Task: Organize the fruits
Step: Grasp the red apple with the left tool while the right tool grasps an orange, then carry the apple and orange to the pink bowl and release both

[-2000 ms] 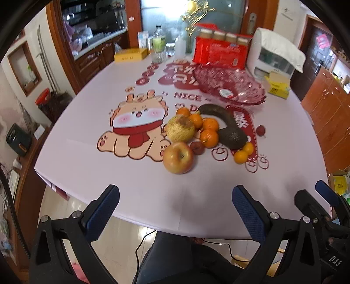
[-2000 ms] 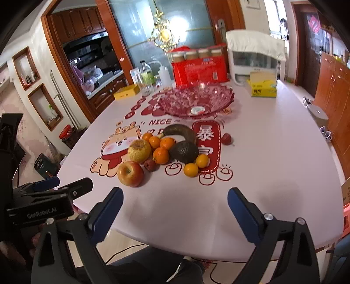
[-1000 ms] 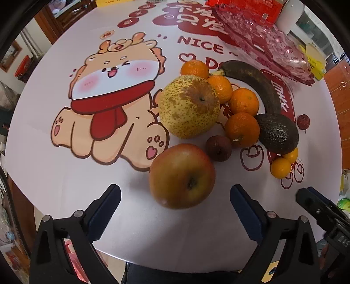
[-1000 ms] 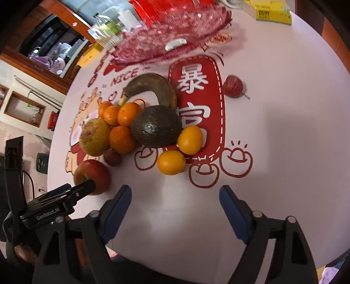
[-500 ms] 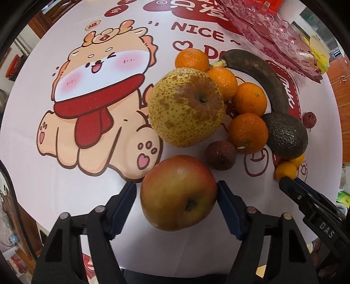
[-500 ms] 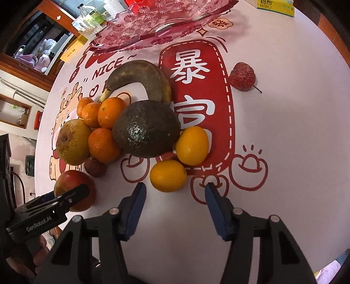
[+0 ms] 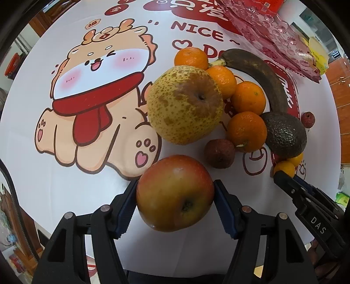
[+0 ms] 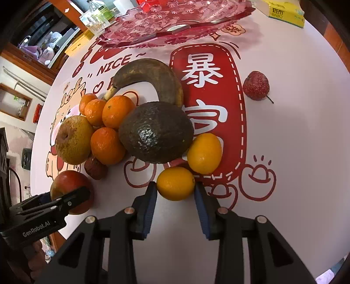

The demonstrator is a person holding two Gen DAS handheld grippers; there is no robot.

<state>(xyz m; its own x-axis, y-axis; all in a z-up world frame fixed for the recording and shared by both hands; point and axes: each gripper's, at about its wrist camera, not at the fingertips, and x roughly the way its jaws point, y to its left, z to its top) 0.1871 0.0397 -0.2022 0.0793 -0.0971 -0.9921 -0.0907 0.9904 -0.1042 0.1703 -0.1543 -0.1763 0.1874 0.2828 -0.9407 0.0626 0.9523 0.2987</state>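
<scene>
In the left wrist view my left gripper (image 7: 175, 185) points down over a red apple (image 7: 175, 196); its jaws are closing and both blue pads touch the apple's sides. My right gripper (image 8: 175, 185) is closing too, pads against a small yellow-orange citrus (image 8: 175, 183) on the tablecloth. Behind lie a speckled pear (image 7: 184, 104), several mandarins (image 7: 247, 129), a dark avocado (image 8: 155, 132), a blackened banana (image 8: 151, 74), a second small citrus (image 8: 204, 153), a brown lychee (image 7: 219, 154) and a red lychee (image 8: 256, 85). A pink glass dish (image 8: 175, 15) stands at the back.
The white printed tablecloth (image 8: 295, 142) is bare to the right of the fruit pile. A yellow box (image 8: 282, 11) and bottles (image 8: 98, 15) stand near the dish. The table's near edge runs just under both grippers, with the floor below.
Both grippers dropped from above the table to the fruit. The left jaws narrowed around the red apple, the right jaws around the small citrus.
</scene>
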